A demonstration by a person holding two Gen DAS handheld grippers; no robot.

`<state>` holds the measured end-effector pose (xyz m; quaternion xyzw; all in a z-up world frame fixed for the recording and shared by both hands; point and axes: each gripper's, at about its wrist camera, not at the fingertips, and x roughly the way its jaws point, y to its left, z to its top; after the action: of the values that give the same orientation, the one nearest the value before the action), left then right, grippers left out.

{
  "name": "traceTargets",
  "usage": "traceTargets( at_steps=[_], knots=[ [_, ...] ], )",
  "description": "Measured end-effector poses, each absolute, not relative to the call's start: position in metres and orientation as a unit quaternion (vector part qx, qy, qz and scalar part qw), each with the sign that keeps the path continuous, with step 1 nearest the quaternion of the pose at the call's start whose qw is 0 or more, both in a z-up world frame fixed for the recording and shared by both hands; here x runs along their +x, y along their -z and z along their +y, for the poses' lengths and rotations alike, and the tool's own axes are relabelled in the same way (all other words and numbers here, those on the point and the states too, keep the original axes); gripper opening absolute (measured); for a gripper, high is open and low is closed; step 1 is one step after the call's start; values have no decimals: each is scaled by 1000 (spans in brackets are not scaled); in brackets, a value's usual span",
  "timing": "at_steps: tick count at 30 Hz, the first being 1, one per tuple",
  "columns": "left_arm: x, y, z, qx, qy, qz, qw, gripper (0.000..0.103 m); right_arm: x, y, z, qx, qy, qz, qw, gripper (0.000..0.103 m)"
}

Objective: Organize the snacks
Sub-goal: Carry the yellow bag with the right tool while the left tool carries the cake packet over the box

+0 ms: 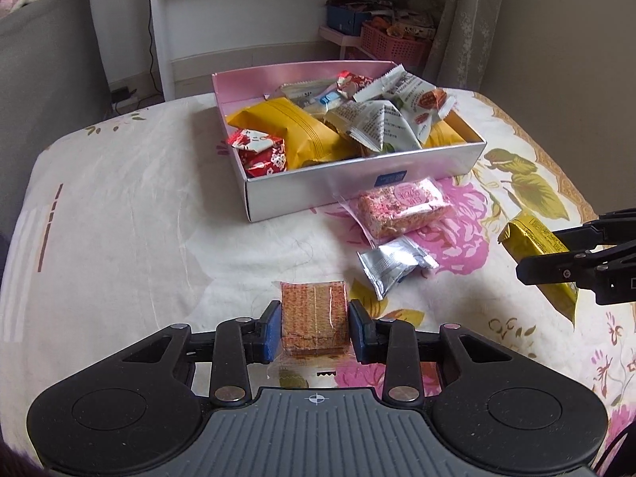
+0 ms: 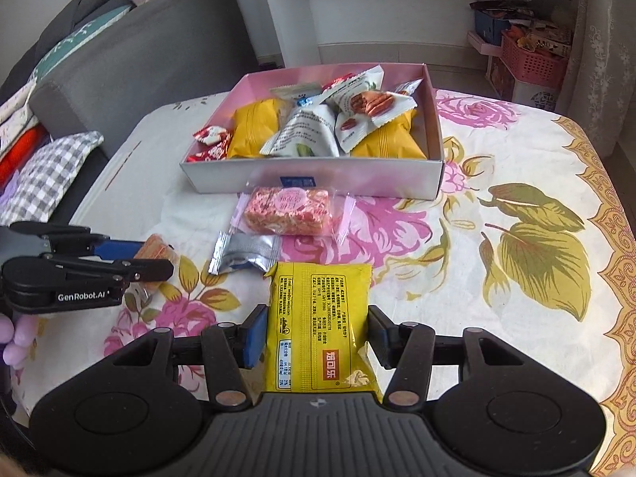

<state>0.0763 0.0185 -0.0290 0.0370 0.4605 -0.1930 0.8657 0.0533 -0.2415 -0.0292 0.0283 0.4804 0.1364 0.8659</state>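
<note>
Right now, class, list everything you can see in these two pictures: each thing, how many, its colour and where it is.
Box: one, silver outside, pink inside, far end of the table, holding mixed snack packets.
Tablecloth: one, cream with pink roses and green leaves, over the table.
Pink snack bar: one, clear wrapper, on the cloth in front of the box.
Silver packet: one, on the cloth just nearer than the pink bar.
Wafer pack: one, orange-brown, clear wrapper, in the left gripper.
Yellow packet: one, in the right gripper.
Sofa: one, grey, left of the table.
Shelf unit: one, white, behind.
Left gripper: shut on the wafer pack.
Right gripper: shut on the yellow packet.
</note>
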Motion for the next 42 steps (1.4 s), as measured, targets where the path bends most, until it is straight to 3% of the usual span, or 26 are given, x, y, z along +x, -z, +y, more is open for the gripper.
traceTargets(
  at_steps=[14, 25, 42],
  knots=[
    [97, 1, 21, -17, 153, 417, 896, 32, 88, -1, -249, 141, -120, 445, 876, 45],
    [153, -5, 13, -36, 141, 358, 923, 32, 150, -23, -223, 157, -139, 397, 894, 45],
    [258, 27, -14, 13, 136, 347, 928, 33, 276, 13, -211, 156, -127, 438, 876, 45]
  ],
)
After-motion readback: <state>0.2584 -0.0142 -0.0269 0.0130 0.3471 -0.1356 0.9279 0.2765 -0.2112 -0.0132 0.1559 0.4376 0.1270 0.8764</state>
